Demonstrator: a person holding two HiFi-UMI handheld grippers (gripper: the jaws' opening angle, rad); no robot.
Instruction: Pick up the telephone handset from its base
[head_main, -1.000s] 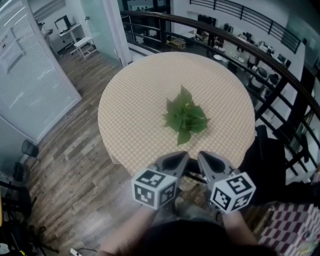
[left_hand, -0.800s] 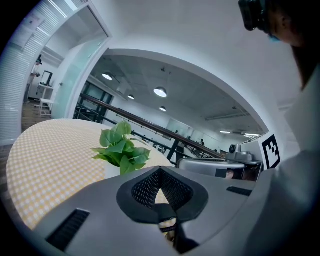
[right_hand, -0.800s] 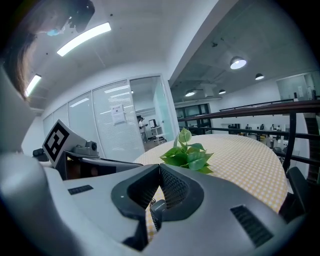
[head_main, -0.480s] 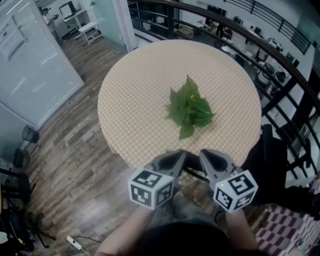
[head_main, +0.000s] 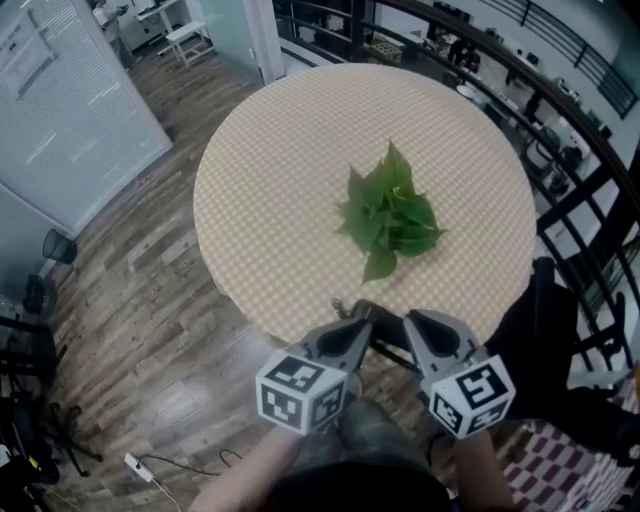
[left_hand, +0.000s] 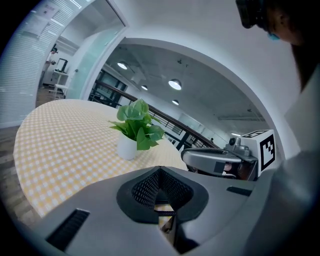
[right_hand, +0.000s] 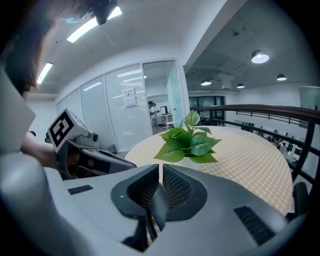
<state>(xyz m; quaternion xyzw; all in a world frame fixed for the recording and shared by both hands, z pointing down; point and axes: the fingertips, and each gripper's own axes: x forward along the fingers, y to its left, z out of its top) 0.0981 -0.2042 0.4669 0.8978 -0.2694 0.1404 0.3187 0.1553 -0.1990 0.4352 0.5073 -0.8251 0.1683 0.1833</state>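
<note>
No telephone or handset shows in any view. My left gripper (head_main: 360, 320) and right gripper (head_main: 414, 324) hang side by side just off the near edge of the round table (head_main: 270, 200), both pointing toward it. Each is shut with nothing between its jaws. In the left gripper view the left gripper (left_hand: 160, 171) has its jaws meeting over the checked cloth, and the right gripper's body (left_hand: 220, 161) is beside it. In the right gripper view the right gripper (right_hand: 160, 169) is shut too, pointing at the plant.
A small potted green plant (head_main: 392, 210) stands near the table's middle, in a white pot (left_hand: 127, 148). A dark curved railing (head_main: 575, 175) runs behind and right of the table. Wood floor (head_main: 150, 330) lies to the left, with a glass partition (head_main: 60, 120) beyond.
Both grippers have sunk lower, together and still side by side, staying shut. The head view has shifted, so the table and plant sit higher in the picture.
</note>
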